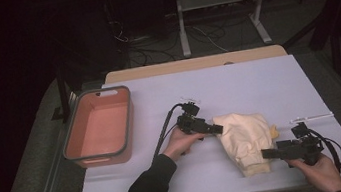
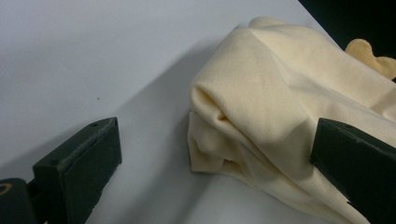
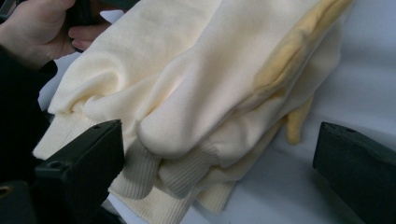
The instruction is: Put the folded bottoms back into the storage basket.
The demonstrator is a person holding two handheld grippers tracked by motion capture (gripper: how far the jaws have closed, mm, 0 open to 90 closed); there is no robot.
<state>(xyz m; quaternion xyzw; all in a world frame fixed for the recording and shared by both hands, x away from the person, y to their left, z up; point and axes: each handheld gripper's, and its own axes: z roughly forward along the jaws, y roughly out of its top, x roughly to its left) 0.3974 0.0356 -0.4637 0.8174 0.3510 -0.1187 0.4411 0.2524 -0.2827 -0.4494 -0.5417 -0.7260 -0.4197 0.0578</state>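
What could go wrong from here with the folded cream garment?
Both tongs stand open at the garment, the left tongs at a folded edge and the right tongs at the stacked ribbed cuffs. A pinch may catch just the top layers and pull the fold apart. The garment lies near the table's front edge and might slide off.

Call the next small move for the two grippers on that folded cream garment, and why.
Probably ease the right gripper forward and close on the ribbed hem edge. Both grippers are open: the right one's jaws straddle the folded cream garment without pinching it, and the left gripper sits at the opposite side with its jaws apart. The orange bin at the table's left looks a likely destination.
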